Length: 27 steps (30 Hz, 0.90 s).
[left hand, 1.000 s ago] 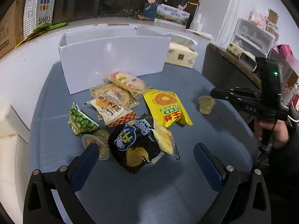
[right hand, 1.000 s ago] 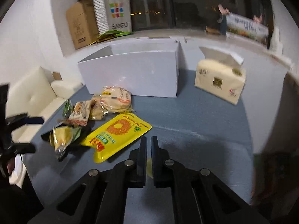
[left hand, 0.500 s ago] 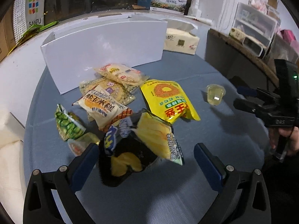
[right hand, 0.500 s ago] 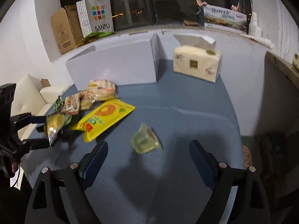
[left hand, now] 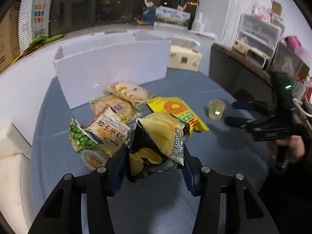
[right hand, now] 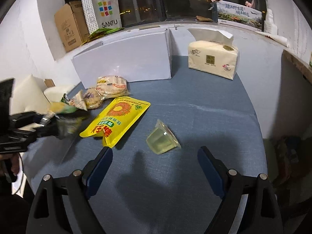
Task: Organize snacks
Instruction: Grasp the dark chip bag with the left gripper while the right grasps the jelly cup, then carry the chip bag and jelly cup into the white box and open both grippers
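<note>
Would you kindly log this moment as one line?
left gripper: closing on chip bag | right gripper: open, empty | jelly cup: on table

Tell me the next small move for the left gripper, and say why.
Probably lift the chip bag clear and carry it toward the white box. The left gripper is closing with the bag between its pads, and the box stands open-topped behind the snack pile. The right gripper is open, with the jelly cup lying just ahead.
</note>
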{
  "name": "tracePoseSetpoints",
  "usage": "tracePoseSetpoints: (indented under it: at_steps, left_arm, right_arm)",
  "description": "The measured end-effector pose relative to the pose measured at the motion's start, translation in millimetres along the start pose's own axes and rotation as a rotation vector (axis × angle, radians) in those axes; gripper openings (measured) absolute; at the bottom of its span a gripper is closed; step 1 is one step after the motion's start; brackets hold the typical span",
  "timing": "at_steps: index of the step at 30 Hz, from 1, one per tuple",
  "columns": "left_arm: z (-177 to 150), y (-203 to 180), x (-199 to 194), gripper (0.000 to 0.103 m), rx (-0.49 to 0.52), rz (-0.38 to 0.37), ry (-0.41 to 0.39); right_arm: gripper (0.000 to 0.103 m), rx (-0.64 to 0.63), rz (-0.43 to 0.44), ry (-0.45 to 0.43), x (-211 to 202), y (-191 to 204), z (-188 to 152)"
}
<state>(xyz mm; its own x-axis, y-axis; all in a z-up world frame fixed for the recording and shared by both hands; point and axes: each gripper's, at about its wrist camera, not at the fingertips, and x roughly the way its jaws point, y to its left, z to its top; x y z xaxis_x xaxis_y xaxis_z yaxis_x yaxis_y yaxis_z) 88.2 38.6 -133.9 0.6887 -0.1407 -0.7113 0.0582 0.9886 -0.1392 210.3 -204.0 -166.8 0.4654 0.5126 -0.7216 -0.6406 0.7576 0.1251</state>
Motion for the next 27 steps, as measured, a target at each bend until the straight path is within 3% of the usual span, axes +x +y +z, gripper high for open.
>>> tracePoseSetpoints:
  at_steps: [8, 10, 11, 12, 21, 27]
  left_arm:
    - [-9.7, 14.3, -34.9, 0.055, -0.069, -0.022, -0.065]
    - [-12.5, 18.7, -38.0, 0.055, -0.087, -0.029, -0.068]
    - [-13.9, 20.9, -39.1, 0.055, -0.094, -0.027, -0.071]
    - [-14.5, 22.1, -39.8, 0.055, -0.096, -0.031, -0.071]
    - [-3.9, 29.3, -50.5, 0.055, -0.112, -0.048, -0.133]
    - [43.2, 46.7, -69.2, 0.055, -0.099, -0.016, -0.253]
  right_arm:
    - [0.092, -0.080, -0.064, 0.045, 29.9, 5.6, 10.7]
    - [0.087, -0.107, -0.087, 0.058, 38.6, 5.8, 10.3]
    - [0.057, -0.099, -0.077, 0.081, 42.9, 3.7, 10.7]
    - [0.034, -0.093, -0.081, 0.094, 45.3, 2.2, 10.9]
    - [0.031, -0.086, 0.007, 0.003, 17.6, 12.9, 17.1]
    - [0.031, -0.037, 0.138, -0.106, -10.4, 26.2, 54.6]
